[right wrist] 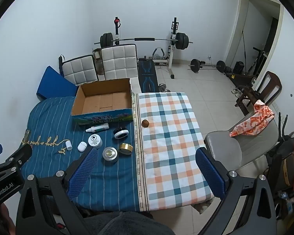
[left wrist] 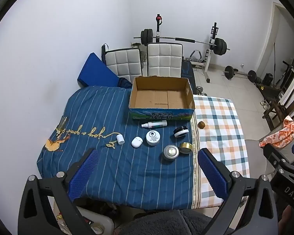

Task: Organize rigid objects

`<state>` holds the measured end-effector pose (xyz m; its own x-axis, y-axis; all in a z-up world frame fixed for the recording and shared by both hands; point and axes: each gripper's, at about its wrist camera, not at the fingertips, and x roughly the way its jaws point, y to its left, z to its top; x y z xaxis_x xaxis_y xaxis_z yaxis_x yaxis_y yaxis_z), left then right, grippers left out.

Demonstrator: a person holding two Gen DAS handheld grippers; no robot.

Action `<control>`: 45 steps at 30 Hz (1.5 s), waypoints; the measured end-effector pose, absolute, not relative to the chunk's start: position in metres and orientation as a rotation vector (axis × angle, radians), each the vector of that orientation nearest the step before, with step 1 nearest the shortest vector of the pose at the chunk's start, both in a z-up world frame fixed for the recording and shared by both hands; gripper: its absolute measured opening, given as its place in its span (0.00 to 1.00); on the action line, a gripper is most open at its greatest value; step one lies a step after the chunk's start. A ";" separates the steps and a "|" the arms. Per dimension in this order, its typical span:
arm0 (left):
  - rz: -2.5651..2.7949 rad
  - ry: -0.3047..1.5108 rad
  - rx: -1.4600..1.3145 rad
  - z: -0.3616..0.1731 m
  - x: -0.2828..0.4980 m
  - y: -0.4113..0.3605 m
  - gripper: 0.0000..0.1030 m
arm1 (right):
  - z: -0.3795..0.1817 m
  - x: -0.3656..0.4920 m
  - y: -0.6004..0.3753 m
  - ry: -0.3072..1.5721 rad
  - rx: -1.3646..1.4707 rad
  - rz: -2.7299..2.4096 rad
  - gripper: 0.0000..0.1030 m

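a white-walled room with a weight bench behind holds a worktop draped in striped and checked cloths, and the cardboard box stands empty at its far side. everything to be sorted lies on the near side of the box, ahead of and below both tongs. left tongs and right tongs hang wide open, holding nothing. the silver tin lies nearest, between the left tongs' blue pads in that view, so the left hand looks better placed. the spray bottle lies on its side, long axis parallel to the box front.

count: one box, one spray bottle, one white jar, one black-and-white jar, one silver tin, one gold tin, one white case, one small white bottle, one brown ball.
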<state>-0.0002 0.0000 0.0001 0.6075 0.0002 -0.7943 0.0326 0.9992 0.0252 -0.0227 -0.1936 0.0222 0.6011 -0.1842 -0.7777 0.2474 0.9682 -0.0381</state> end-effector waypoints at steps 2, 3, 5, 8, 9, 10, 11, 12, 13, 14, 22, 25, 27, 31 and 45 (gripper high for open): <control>-0.021 0.927 0.036 0.000 0.000 0.000 1.00 | 0.022 -0.022 -0.193 0.899 0.079 -0.249 0.99; -0.022 0.924 0.033 0.000 0.000 0.000 1.00 | 0.022 -0.022 -0.193 0.900 0.081 -0.248 0.99; -0.020 0.920 0.036 0.000 0.000 0.000 1.00 | 0.022 -0.022 -0.193 0.898 0.079 -0.248 0.99; -0.019 0.922 0.040 0.000 0.000 0.000 1.00 | 0.022 -0.020 -0.193 0.901 0.079 -0.248 0.99; -0.019 0.922 0.038 0.000 0.000 0.000 1.00 | 0.022 -0.020 -0.193 0.901 0.079 -0.248 0.99; -0.018 0.918 0.040 0.000 0.000 0.000 1.00 | 0.022 -0.020 -0.192 0.898 0.076 -0.250 0.99; -0.017 0.918 0.041 0.000 0.000 0.000 1.00 | 0.022 -0.020 -0.192 0.898 0.076 -0.249 0.99; -0.020 0.920 0.039 0.000 0.000 -0.001 1.00 | 0.021 -0.020 -0.192 0.899 0.076 -0.250 0.99; -0.022 0.920 0.039 0.000 0.000 -0.001 1.00 | 0.021 -0.020 -0.193 0.901 0.076 -0.251 0.99; -0.021 0.919 0.041 0.000 0.000 -0.001 1.00 | 0.022 -0.021 -0.193 0.898 0.078 -0.249 0.99; -0.026 0.913 0.037 -0.001 -0.001 -0.001 1.00 | 0.022 -0.017 -0.192 0.894 0.072 -0.253 0.99; -0.027 0.916 0.038 -0.003 0.001 -0.001 1.00 | 0.023 -0.016 -0.192 0.895 0.072 -0.253 0.99; -0.028 0.916 0.034 -0.004 0.000 -0.001 1.00 | 0.024 -0.017 -0.193 0.893 0.072 -0.254 0.99; -0.027 0.916 0.034 -0.003 0.002 -0.001 1.00 | 0.024 -0.015 -0.193 0.895 0.073 -0.251 0.99; -0.021 0.919 0.039 0.000 0.010 0.000 1.00 | 0.028 0.000 -0.193 0.894 0.076 -0.248 0.99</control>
